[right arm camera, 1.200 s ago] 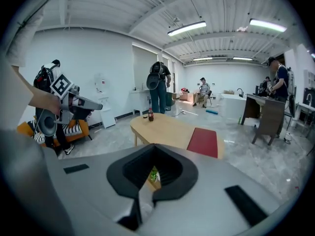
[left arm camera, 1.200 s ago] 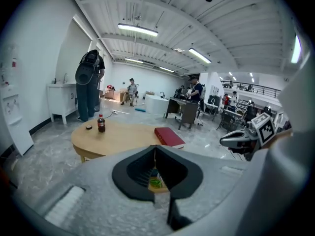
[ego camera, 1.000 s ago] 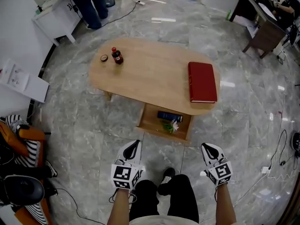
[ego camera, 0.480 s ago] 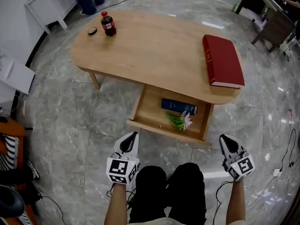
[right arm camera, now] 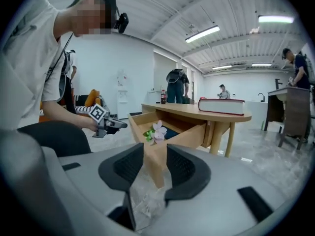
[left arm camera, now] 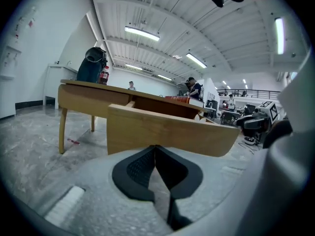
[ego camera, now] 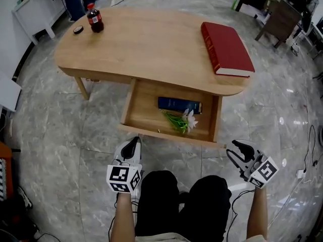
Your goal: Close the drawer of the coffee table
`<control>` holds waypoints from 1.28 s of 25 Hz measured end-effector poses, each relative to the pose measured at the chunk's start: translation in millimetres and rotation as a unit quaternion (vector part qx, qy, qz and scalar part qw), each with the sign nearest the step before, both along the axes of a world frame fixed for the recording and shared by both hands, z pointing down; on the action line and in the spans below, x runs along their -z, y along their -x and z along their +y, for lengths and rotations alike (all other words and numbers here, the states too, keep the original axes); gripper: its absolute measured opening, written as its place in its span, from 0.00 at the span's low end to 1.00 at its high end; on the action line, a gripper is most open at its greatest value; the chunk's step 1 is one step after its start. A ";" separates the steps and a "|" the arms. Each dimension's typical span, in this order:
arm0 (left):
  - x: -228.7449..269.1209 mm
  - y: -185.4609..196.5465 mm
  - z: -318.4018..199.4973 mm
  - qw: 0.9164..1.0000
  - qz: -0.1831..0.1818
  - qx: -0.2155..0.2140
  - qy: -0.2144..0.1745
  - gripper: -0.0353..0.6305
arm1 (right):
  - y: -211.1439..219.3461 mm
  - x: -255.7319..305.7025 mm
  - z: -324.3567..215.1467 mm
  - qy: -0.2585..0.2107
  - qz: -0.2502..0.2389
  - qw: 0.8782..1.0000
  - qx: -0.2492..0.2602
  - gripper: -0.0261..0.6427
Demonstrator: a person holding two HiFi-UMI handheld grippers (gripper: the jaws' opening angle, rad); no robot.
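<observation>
The drawer (ego camera: 166, 135) stands pulled well out from under the surface (ego camera: 151, 39), with a blue book (ego camera: 179, 105) and flowers (ego camera: 181, 121) lying in it. Its front panel (left arm camera: 167, 132) runs crosswise in front of you, long axis left to right, so closing it looks like a push straight away from you.

Your left tool (ego camera: 132, 146) is clenched and empty. It sits just short of the panel's left end and is the nearer of the two.

Your right tool (ego camera: 235, 149) has just been opening its jaws and now stands released with nothing between the pads. It hangs off the panel's right corner, outside the drawer's width. I judge you need to bring it inward before pushing, or the drawer may skew.
</observation>
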State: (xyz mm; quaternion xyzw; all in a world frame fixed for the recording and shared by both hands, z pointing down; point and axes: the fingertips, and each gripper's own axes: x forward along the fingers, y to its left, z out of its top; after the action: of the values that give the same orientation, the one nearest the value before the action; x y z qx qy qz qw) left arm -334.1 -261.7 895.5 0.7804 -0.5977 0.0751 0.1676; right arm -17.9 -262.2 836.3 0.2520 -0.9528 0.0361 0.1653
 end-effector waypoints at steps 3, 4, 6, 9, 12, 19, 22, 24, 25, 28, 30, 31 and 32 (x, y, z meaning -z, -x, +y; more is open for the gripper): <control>-4.5 -6.8 1.5 1.000 -0.003 -0.007 0.012 0.07 | 9.4 -10.3 6.5 -0.010 0.071 0.997 0.025 0.30; -4.3 -8.8 3.2 1.000 -0.006 -0.010 0.015 0.07 | 12.8 -14.9 7.8 -0.016 0.107 0.994 0.034 0.31; -1.7 -12.9 4.5 1.000 -0.010 -0.015 0.015 0.07 | 21.9 -19.8 6.5 -0.028 0.150 0.987 0.051 0.31; 0.9 -20.5 -1.9 1.000 -0.006 -0.020 0.006 0.07 | 33.9 -23.0 -3.7 -0.043 0.149 0.986 0.064 0.31; 0.0 -29.5 -2.5 0.999 -0.008 -0.044 0.006 0.07 | 37.2 -33.3 -5.4 -0.039 0.128 0.989 0.059 0.27; 5.8 -33.4 -9.5 0.998 -0.017 -0.064 -0.007 0.07 | 34.0 -41.1 -4.9 -0.026 0.096 0.993 0.069 0.22; 6.7 -33.5 -10.5 0.998 -0.014 -0.060 -0.008 0.07 | 34.0 -40.9 -4.2 -0.016 0.096 0.992 0.084 0.21; 6.9 -33.7 -11.3 0.998 -0.013 -0.057 -0.004 0.07 | 34.2 -40.6 -4.2 -0.010 0.099 0.991 0.091 0.21; 7.1 -33.7 -11.7 0.998 -0.016 -0.056 0.000 0.07 | 34.6 -40.2 -4.6 -0.009 0.102 0.990 0.094 0.20; 11.3 -34.3 -11.2 0.998 -0.021 -0.057 0.002 0.07 | 34.8 -35.6 -3.7 -0.007 0.096 0.990 0.103 0.19; 19.9 -34.8 -10.3 0.998 -0.014 -0.055 -0.009 0.07 | 33.3 -27.5 -2.7 -0.006 0.076 0.991 0.107 0.19; 25.3 -34.6 -11.0 0.998 -0.010 -0.053 -0.015 0.07 | 32.7 -22.5 -4.0 -0.008 0.066 0.992 0.109 0.19; 30.1 -34.0 -12.4 0.998 -0.007 -0.051 -0.020 0.07 | 32.6 -17.9 -5.8 -0.010 0.059 0.992 0.111 0.19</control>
State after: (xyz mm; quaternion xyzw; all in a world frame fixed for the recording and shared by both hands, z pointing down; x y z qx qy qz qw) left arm -300.1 -274.1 865.4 0.8127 -0.5595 0.0766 0.1435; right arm -50.5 -267.9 854.2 0.1482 -0.9638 -0.0067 0.2215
